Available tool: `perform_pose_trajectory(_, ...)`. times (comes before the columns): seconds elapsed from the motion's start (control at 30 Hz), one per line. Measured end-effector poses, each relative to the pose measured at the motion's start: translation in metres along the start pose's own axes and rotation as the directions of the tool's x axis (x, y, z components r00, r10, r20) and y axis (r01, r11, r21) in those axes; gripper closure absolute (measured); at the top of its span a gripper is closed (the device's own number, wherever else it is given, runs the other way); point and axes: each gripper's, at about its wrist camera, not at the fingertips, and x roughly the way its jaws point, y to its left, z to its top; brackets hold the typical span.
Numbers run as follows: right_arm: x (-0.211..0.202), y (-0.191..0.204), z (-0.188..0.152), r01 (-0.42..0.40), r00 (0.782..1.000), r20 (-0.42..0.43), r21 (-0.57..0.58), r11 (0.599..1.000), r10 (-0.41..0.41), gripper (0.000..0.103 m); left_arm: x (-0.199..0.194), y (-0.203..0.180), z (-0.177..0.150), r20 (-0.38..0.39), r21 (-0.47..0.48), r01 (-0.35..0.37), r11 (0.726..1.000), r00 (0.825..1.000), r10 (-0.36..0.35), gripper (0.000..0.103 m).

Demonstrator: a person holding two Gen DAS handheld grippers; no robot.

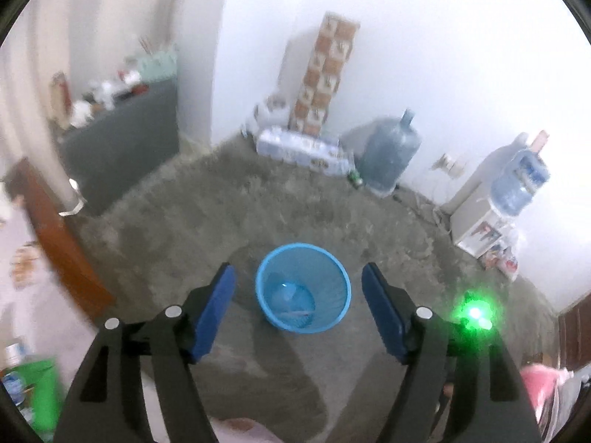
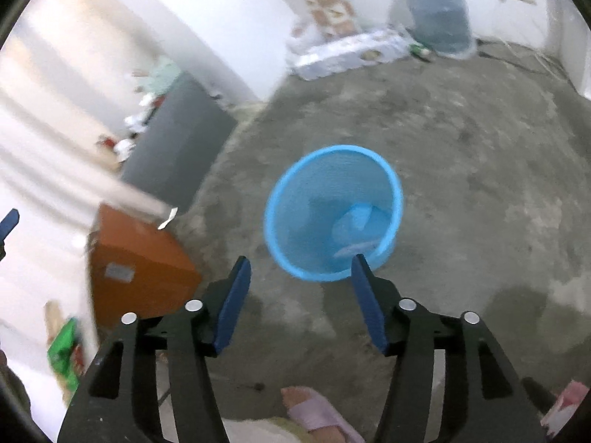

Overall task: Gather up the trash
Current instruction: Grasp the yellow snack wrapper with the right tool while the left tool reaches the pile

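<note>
A light blue mesh trash bin (image 1: pixel 334 277) stands on the grey concrete floor, with a clear plastic bottle (image 1: pixel 290 299) lying inside it. In the right wrist view the bin (image 2: pixel 280 221) is ahead and slightly right, with the bottle (image 2: pixel 360 225) at its bottom. My left gripper (image 1: pixel 298 277) is open and empty, held above the bin with the bin between its blue fingertips. My right gripper (image 2: pixel 301 269) is open and empty, just short of the bin's near rim.
A large water jug (image 1: pixel 391 151), a pack of bottles (image 1: pixel 303 147) and stacked cartons (image 1: pixel 325 74) stand by the far wall. A water dispenser (image 1: pixel 495 199) is at right. A brown table edge (image 2: pixel 140 262) with green packets (image 2: pixel 64 350) is at left. My slippered foot (image 2: pixel 314 409) is below.
</note>
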Motion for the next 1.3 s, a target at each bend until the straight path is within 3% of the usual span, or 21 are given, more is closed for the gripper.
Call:
perform_pose_trajectory(0.13, -0.024, 0.043, -0.014, -0.134, 0.991, -0.022, -0.098, 0.986, 0.132, 0.036, -0.103, 0.041, -0.033, 0.093, -0.039, -0.071, 0.997, 0.993, 0.074, 0.026)
perform_pose_trajectory(0.23, -0.032, 0.08, -0.022, -0.231, 0.972, -0.08, -0.17, 0.958, 0.22, 0.033, -0.179, 0.077, -0.077, 0.183, -0.143, -0.148, 0.979, 0.968, 0.173, 0.021)
perform_pose_trajectory(0.3, -0.035, 0.104, -0.027, -0.293, 0.955, -0.12, -0.212, 0.932, 0.273, 0.033, -0.222, 0.098, -0.114, 0.234, -0.218, -0.203, 0.955, 0.939, 0.253, 0.019)
perform_pose_trajectory(0.37, -0.038, 0.134, -0.036, -0.381, 0.921, -0.181, -0.243, 0.892, 0.344, 0.032, -0.256, 0.114, -0.152, 0.267, -0.286, -0.259, 0.923, 0.903, 0.336, 0.015)
perform_pose_trajectory(0.4, -0.037, 0.147, -0.04, -0.425, 0.901, -0.211, -0.245, 0.872, 0.38, 0.031, -0.275, 0.121, -0.179, 0.288, -0.329, -0.297, 0.896, 0.872, 0.395, 0.014)
perform_pose_trajectory(0.47, -0.034, 0.169, -0.05, -0.496, 0.86, -0.266, -0.239, 0.834, 0.436, 0.03, -0.293, 0.127, -0.218, 0.299, -0.367, -0.341, 0.866, 0.838, 0.457, 0.013)
perform_pose_trajectory(0.5, -0.03, 0.185, -0.058, -0.527, 0.839, -0.302, -0.244, 0.814, 0.453, 0.03, -0.296, 0.128, -0.232, 0.294, -0.38, -0.356, 0.854, 0.829, 0.476, 0.012)
perform_pose_trajectory(0.57, -0.025, 0.213, -0.075, -0.549, 0.822, -0.351, -0.274, 0.79, 0.449, 0.03, -0.303, 0.131, -0.269, 0.285, -0.405, -0.387, 0.828, 0.807, 0.517, 0.012)
perform_pose_trajectory(0.63, -0.017, 0.237, -0.091, -0.566, 0.805, -0.401, -0.294, 0.77, 0.438, 0.03, -0.3, 0.133, -0.292, 0.269, -0.419, -0.404, 0.813, 0.8, 0.536, 0.012)
perform_pose_trajectory(0.7, -0.008, 0.255, -0.106, -0.579, 0.789, -0.443, -0.305, 0.757, 0.425, 0.029, -0.299, 0.14, -0.317, 0.249, -0.457, -0.398, 0.796, 0.802, 0.544, 0.012)
perform_pose_trajectory(0.83, 0.001, 0.275, -0.129, -0.592, 0.768, -0.501, -0.318, 0.74, 0.399, 0.029, -0.285, 0.153, -0.346, 0.211, -0.531, -0.335, 0.779, 0.838, 0.504, 0.013)
perform_pose_trajectory(0.9, -0.004, 0.287, -0.144, -0.594, 0.765, -0.513, -0.33, 0.734, 0.388, 0.029, -0.278, 0.154, -0.355, 0.217, -0.555, -0.277, 0.785, 0.862, 0.458, 0.019)
perform_pose_trajectory(1.07, -0.003, 0.31, -0.164, -0.59, 0.759, -0.538, -0.333, 0.735, 0.365, 0.029, -0.263, 0.171, -0.367, 0.222, -0.616, -0.164, 0.771, 0.902, 0.37, 0.034)
perform_pose_trajectory(1.17, 0.003, 0.313, -0.169, -0.585, 0.755, -0.555, -0.327, 0.742, 0.35, 0.029, -0.249, 0.19, -0.371, 0.224, -0.685, -0.071, 0.725, 0.926, 0.303, 0.041)
perform_pose_trajectory(1.3, 0.007, 0.317, -0.173, -0.579, 0.753, -0.564, -0.326, 0.747, 0.338, 0.029, -0.234, 0.213, -0.376, 0.202, -0.747, -0.024, 0.664, 0.944, 0.262, 0.047)
